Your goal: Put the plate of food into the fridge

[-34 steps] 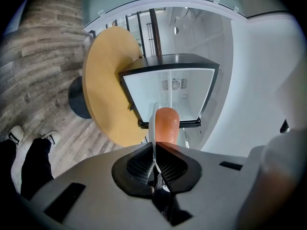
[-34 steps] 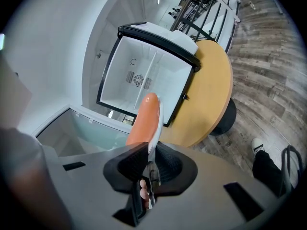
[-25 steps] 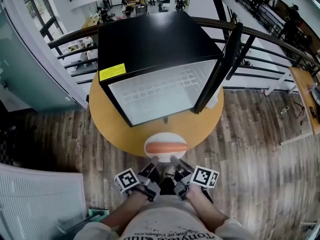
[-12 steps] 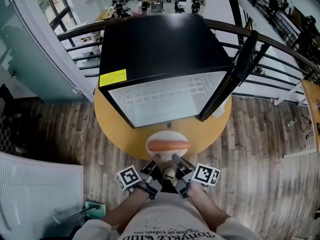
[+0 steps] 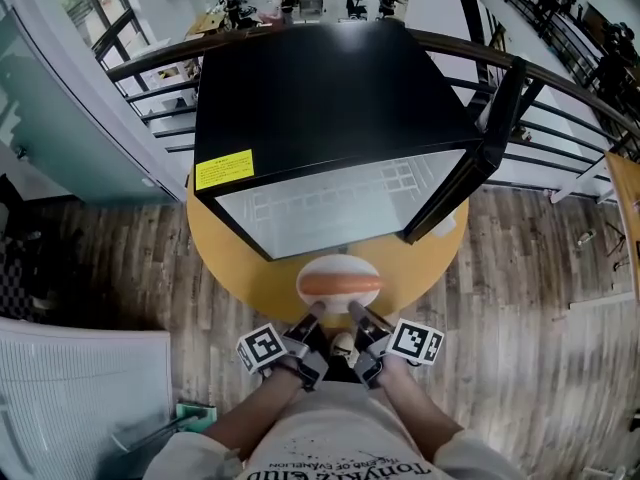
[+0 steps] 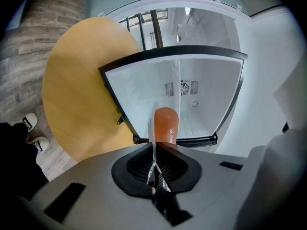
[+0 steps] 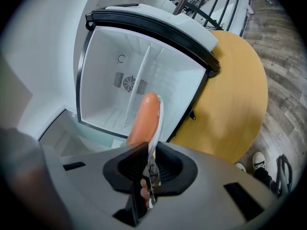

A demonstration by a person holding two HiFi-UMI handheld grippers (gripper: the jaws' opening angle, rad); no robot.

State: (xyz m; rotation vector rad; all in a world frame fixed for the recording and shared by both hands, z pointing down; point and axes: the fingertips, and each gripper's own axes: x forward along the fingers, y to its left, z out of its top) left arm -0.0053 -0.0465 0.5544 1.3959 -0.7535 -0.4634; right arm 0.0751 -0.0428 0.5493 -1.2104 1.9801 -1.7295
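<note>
Plate (image 5: 339,263) carrying a sausage (image 5: 340,287), held over the near edge of the round yellow counter (image 5: 235,268), directly in front of the open fridge (image 5: 310,88); whether the plate rests on the counter or is lifted clear of it cannot be told from above. Long axis of the sausage runs left to right across the person, parallel to the fridge's mouth. The fridge cavity (image 5: 330,203) lies straight ahead of the plate, on the far side from the fingers, so the coming move is judged to be a forward carry. Left gripper (image 5: 316,311) pinches the plate's near-left rim and right gripper (image 5: 355,310) its near-right rim; neither is nearer, each holding the side towards the person. In the left gripper view the fingers (image 6: 144,164) are closed on the thin white rim (image 6: 152,128), seen edge-on, with the sausage (image 6: 166,123) beyond; in the right gripper view the fingers (image 7: 136,169) likewise clamp the rim (image 7: 158,121) beside the sausage (image 7: 144,119). Fridge door (image 5: 480,138) stands open on the right, clear of the path. Count: one plate; one sausage; one fridge; one counter; two grippers.
</note>
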